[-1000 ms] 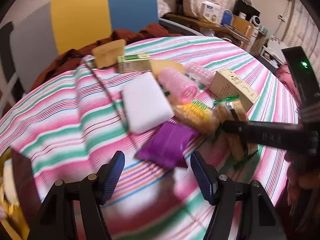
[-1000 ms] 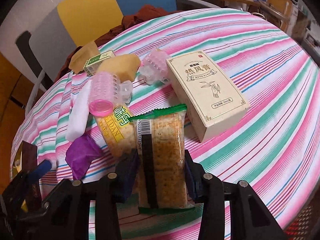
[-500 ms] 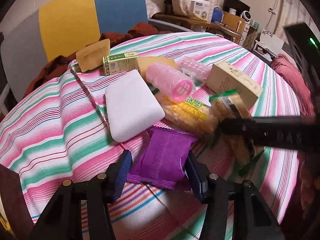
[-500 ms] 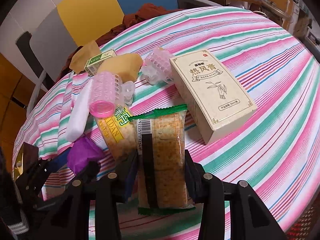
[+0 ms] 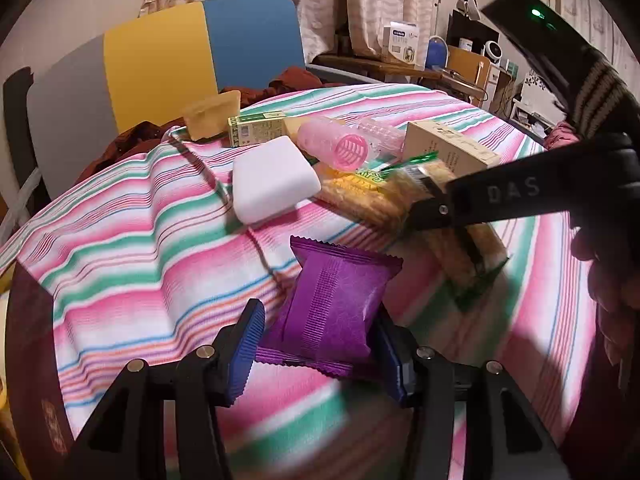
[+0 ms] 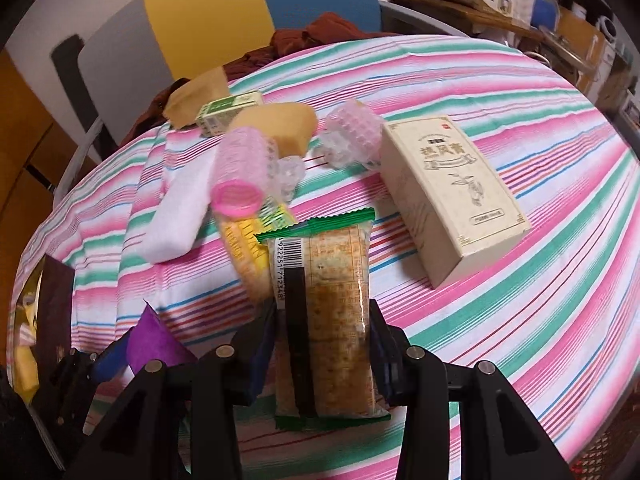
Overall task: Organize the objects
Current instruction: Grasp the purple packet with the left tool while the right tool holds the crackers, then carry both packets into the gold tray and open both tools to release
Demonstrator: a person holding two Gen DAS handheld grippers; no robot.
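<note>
Here, my left gripper is clamped on the purple packet near the desk's near edge; only its wrist view shows the whole wrapper. My right gripper is clamped on the cracker pack, barcode visible only in its own view. Beyond lie a yellow snack pack, pink roller, white sponge and beige box.
</note>
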